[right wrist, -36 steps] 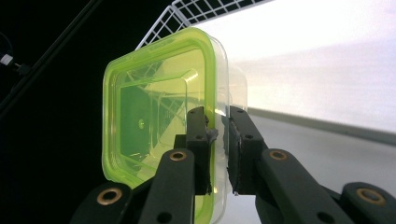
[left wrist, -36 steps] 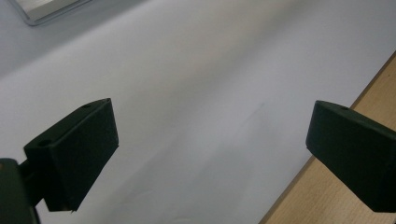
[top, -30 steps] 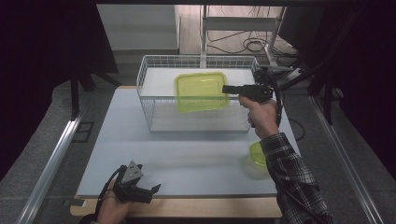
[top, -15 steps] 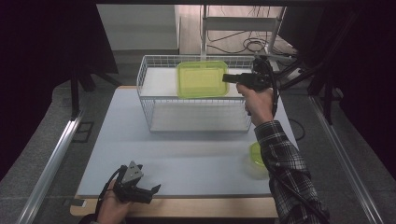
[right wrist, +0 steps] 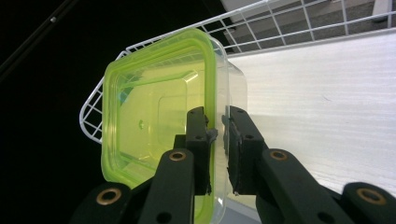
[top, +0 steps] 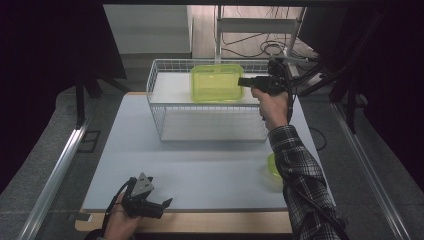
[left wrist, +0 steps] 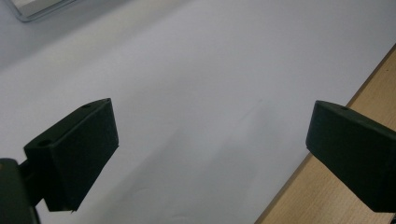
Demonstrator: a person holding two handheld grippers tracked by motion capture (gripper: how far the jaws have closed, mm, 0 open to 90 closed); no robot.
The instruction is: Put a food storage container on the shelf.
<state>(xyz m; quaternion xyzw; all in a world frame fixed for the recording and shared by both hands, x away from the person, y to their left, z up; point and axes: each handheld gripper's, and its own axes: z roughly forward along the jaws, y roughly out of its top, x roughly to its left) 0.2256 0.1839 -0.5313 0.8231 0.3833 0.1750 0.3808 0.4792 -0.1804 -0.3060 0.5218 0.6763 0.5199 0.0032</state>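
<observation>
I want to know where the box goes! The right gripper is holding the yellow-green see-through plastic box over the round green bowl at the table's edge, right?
Not quite. The right gripper does hold the yellow-green see-through plastic box by its rim, but over the white wire basket, not over the round green bowl, which sits nearer, beside the person's sleeve. The high view shows it.

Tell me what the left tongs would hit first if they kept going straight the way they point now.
Probably the white table top: the open left tongs angle down at bare surface near its wooden edge, with nothing between them.
</observation>
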